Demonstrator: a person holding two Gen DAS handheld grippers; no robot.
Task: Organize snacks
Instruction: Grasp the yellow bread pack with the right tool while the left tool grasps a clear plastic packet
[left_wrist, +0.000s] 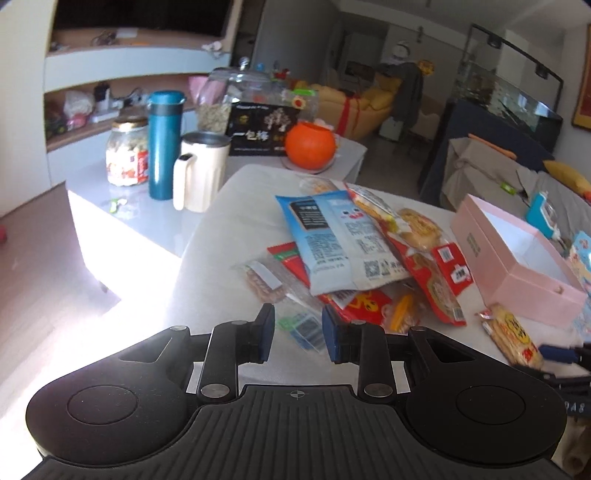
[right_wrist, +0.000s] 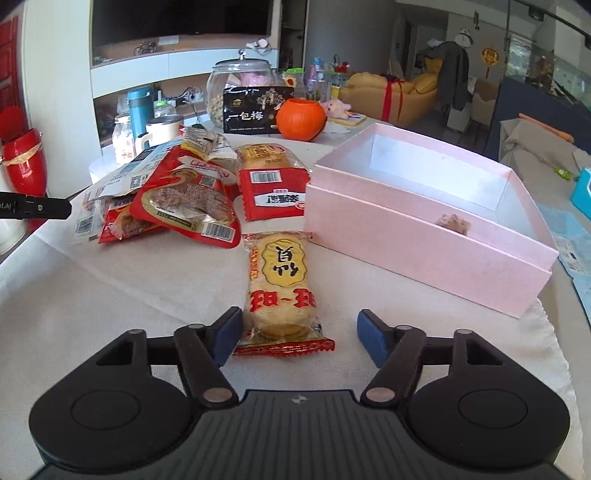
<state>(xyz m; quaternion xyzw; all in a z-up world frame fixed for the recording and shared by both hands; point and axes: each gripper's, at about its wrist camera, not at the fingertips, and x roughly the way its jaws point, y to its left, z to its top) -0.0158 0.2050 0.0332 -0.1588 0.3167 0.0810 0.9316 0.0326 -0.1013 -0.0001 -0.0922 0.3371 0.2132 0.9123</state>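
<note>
Right wrist view: the right hand-held gripper (right_wrist: 297, 334) hovers low over the white-covered desk (right_wrist: 110, 288) with its jaws parted. A yellow rice-cracker packet (right_wrist: 282, 291) lies lengthwise between them, its near end just beside the left pad; the right pad stands clear of it, so nothing is gripped. Just beyond the packet's far end sits the open pink box (right_wrist: 424, 236), toward the desk's right edge; inside it only a small brownish tuft shows at the front wall. To the left lies the snack pile (right_wrist: 184, 195), with a red packet (right_wrist: 271, 188) between pile and box. An orange pumpkin-shaped pot (right_wrist: 301, 118) stands past the desk's far edge.

In the left wrist view, the left hand-held gripper (left_wrist: 298, 332) has its jaws narrowly apart over the desk's near left part. They hold nothing, with a small green and blue wrapper (left_wrist: 303, 328) lying below the gap. A blue and white bag (left_wrist: 340, 240) tops the pile ahead.
</note>
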